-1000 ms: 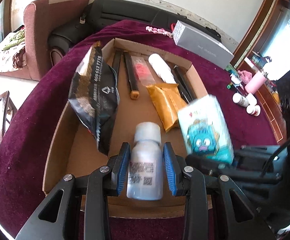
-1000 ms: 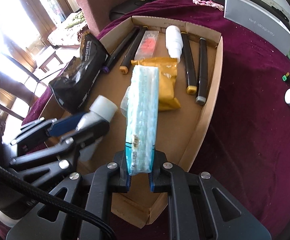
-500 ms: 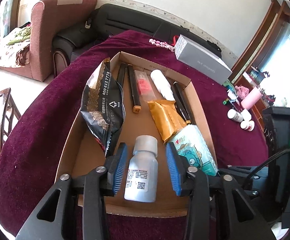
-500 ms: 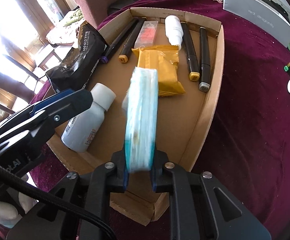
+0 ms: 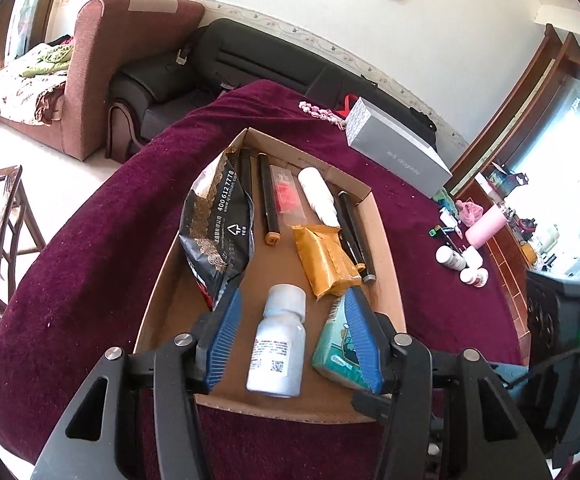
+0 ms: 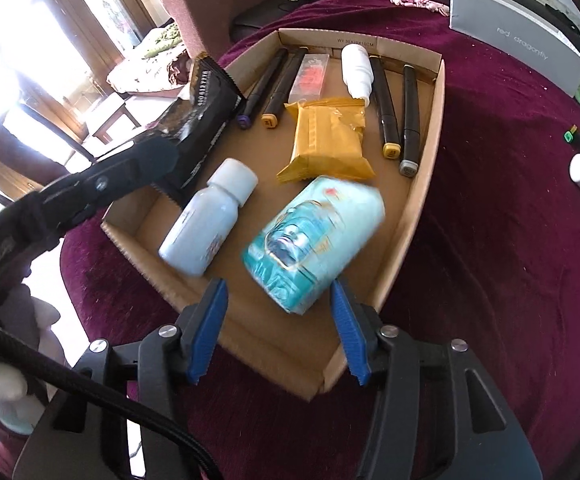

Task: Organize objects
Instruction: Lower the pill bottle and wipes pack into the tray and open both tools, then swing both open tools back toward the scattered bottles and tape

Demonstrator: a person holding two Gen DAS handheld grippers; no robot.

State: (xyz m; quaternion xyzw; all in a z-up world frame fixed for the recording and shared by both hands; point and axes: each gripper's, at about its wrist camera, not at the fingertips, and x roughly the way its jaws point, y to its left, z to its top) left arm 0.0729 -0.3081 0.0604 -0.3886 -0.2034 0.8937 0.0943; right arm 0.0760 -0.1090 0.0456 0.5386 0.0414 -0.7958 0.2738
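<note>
The white bottle (image 5: 277, 346) and the blue tissue pack (image 6: 314, 240) lie side by side in the cardboard tray (image 6: 426, 184) on the bench (image 6: 510, 240). Both left tongs (image 5: 290, 344) and right tongs (image 6: 277, 328) are opening, gripping nothing.

bottle (image 6: 209, 220) and tissue pack (image 6: 314, 240) side by side in cardboard tray (image 6: 422, 184), markers (image 6: 386, 104) behind

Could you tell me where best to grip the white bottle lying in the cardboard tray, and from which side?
Grip the white bottle across its body, below the cap, coming from above. It lies on its side in the cardboard tray with bare floor along both flanks.
</note>
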